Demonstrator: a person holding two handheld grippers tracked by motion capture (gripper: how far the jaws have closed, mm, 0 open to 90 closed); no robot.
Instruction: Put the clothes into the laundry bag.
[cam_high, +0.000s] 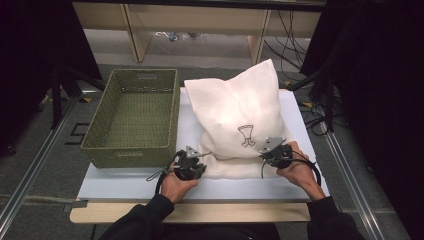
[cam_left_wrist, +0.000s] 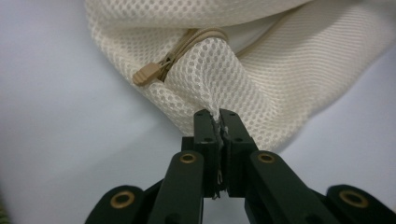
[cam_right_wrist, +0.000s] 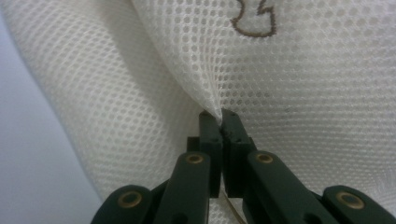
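A cream mesh drawstring bag (cam_high: 237, 112) with a small brown print on its front stands bulging on the white board (cam_high: 130, 182). My left gripper (cam_high: 199, 159) is at the bag's lower left edge, beside the tan cord stopper (cam_left_wrist: 147, 74). Its jaws are shut on a pinch of the mesh (cam_left_wrist: 205, 88). My right gripper (cam_high: 267, 152) is at the lower right edge, just below the print (cam_right_wrist: 254, 18), and is shut on a fold of the bag's mesh (cam_right_wrist: 205, 79). A hand holds each gripper.
A green woven basket (cam_high: 132, 117) stands left of the bag, touching the board's left part. The board lies on a wooden table (cam_high: 190, 212). Black stands and cables sit on the floor to both sides, with wooden furniture legs at the back.
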